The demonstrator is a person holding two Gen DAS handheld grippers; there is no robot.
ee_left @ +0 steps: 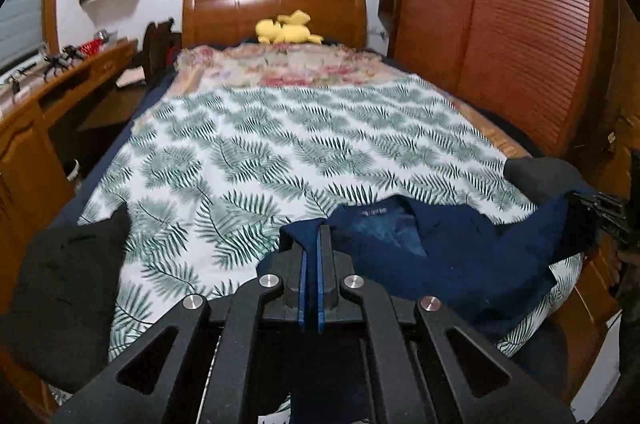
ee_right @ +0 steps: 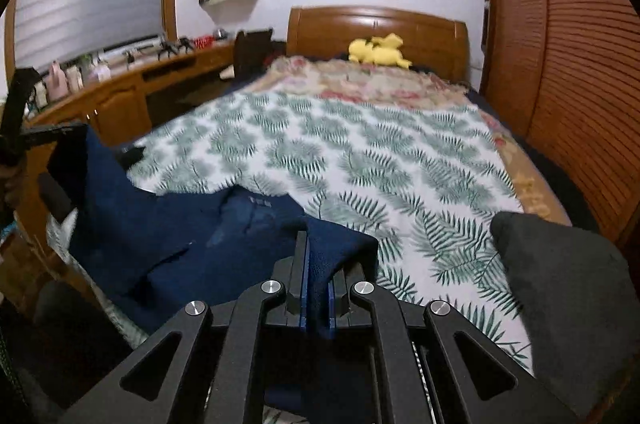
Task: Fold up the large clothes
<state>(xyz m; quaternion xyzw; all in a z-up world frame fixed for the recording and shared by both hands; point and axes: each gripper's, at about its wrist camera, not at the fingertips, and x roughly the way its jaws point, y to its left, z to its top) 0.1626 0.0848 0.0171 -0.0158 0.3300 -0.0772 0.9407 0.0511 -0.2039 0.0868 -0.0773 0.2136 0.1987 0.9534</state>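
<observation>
at the foot of the bed (ee_left: 516,144), a navy garment (ee_left: 460,256) lies partly on the fern-print sheet (ee_left: 260,152), its collar and woven label turned toward the headboard (ee_left: 276,12). left gripper (ee_left: 311,236): the 2 blue-lined jaws are drawn almost together, with a fold of the navy cloth pinched between them near one end of the garment. right gripper (ee_right: 318,248): its 2 jaws stand slightly wider but are likewise clamped on a thicker bunch of the same garment (ee_right: 192,236), which runs down between the pads. each wrist view shows the other tool at the frame edge, the right gripper (ee_left: 600,212) at the right of the left view, the left gripper (ee_right: 44,136) at the left of the right view; the navy cloth spans between them and droops over the near edge of the mattress. a black garment (ee_left: 68,280) lies on the sheet to the left of the navy one, and a dark grey garment (ee_right: 560,272) lies to its right. a floral cover (ee_left: 280,64) lies beyond the fern print, with a yellow plush toy (ee_left: 288,28) against the headboard. a wooden desk (ee_right: 120,96) lines the left side of the bed and a slatted wardrobe (ee_left: 520,24) the right.
</observation>
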